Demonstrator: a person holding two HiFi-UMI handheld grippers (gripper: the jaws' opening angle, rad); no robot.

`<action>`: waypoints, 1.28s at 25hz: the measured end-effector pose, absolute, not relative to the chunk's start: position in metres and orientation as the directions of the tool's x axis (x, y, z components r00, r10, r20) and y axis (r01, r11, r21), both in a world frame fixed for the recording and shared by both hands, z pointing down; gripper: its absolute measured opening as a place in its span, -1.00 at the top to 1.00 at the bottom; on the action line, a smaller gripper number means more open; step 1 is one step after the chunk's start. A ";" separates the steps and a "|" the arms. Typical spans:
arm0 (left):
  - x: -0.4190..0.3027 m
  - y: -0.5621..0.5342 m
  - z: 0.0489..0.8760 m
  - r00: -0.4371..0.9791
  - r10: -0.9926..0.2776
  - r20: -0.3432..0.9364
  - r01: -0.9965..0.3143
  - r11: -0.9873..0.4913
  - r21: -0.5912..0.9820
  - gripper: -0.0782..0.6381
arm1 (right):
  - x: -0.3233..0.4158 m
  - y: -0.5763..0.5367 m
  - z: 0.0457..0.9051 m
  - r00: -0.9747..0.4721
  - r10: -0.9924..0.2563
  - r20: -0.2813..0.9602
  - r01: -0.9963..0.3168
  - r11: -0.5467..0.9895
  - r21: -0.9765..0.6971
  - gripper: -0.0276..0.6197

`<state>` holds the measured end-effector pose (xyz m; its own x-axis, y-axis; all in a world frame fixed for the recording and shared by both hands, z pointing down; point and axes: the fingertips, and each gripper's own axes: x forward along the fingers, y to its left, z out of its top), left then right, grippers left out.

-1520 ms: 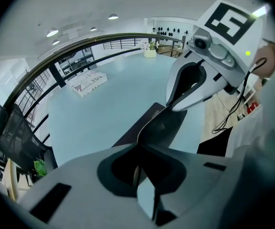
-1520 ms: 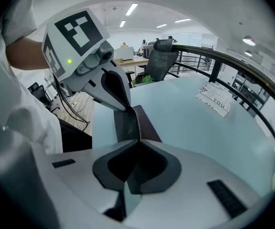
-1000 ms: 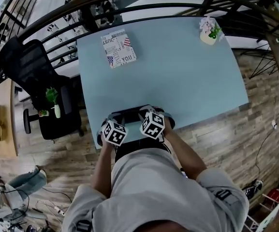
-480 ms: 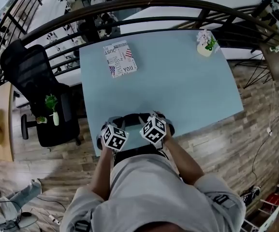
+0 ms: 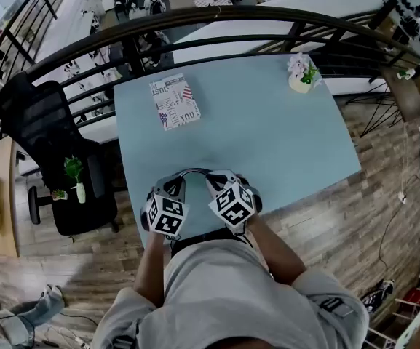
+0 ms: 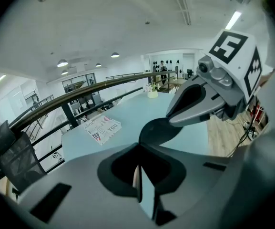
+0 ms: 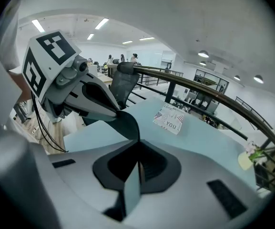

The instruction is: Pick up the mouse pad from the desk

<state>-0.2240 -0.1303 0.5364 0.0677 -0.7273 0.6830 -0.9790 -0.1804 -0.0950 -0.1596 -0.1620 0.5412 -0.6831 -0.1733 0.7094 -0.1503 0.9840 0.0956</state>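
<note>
Both grippers clamped shut on the mouse pad (image 6: 156,130) — left gripper (image 5: 175,187) and right gripper (image 5: 221,183) pinch opposite edges. Pad arches between the fingertips, over the desk's (image 5: 268,137) near edge.

The right gripper (image 7: 136,168) has its jaws clamped on the black pad (image 7: 129,126), which arcs up into the left gripper (image 7: 113,111) over the desk (image 7: 199,147). A booklet (image 7: 169,119) lies beyond.
</note>
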 end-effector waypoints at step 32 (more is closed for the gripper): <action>-0.202 -0.179 0.397 0.086 -0.970 0.227 -0.994 -0.069 0.083 0.71 | -0.143 -0.205 0.395 -0.824 -0.533 0.190 -0.532 0.845 0.060 0.86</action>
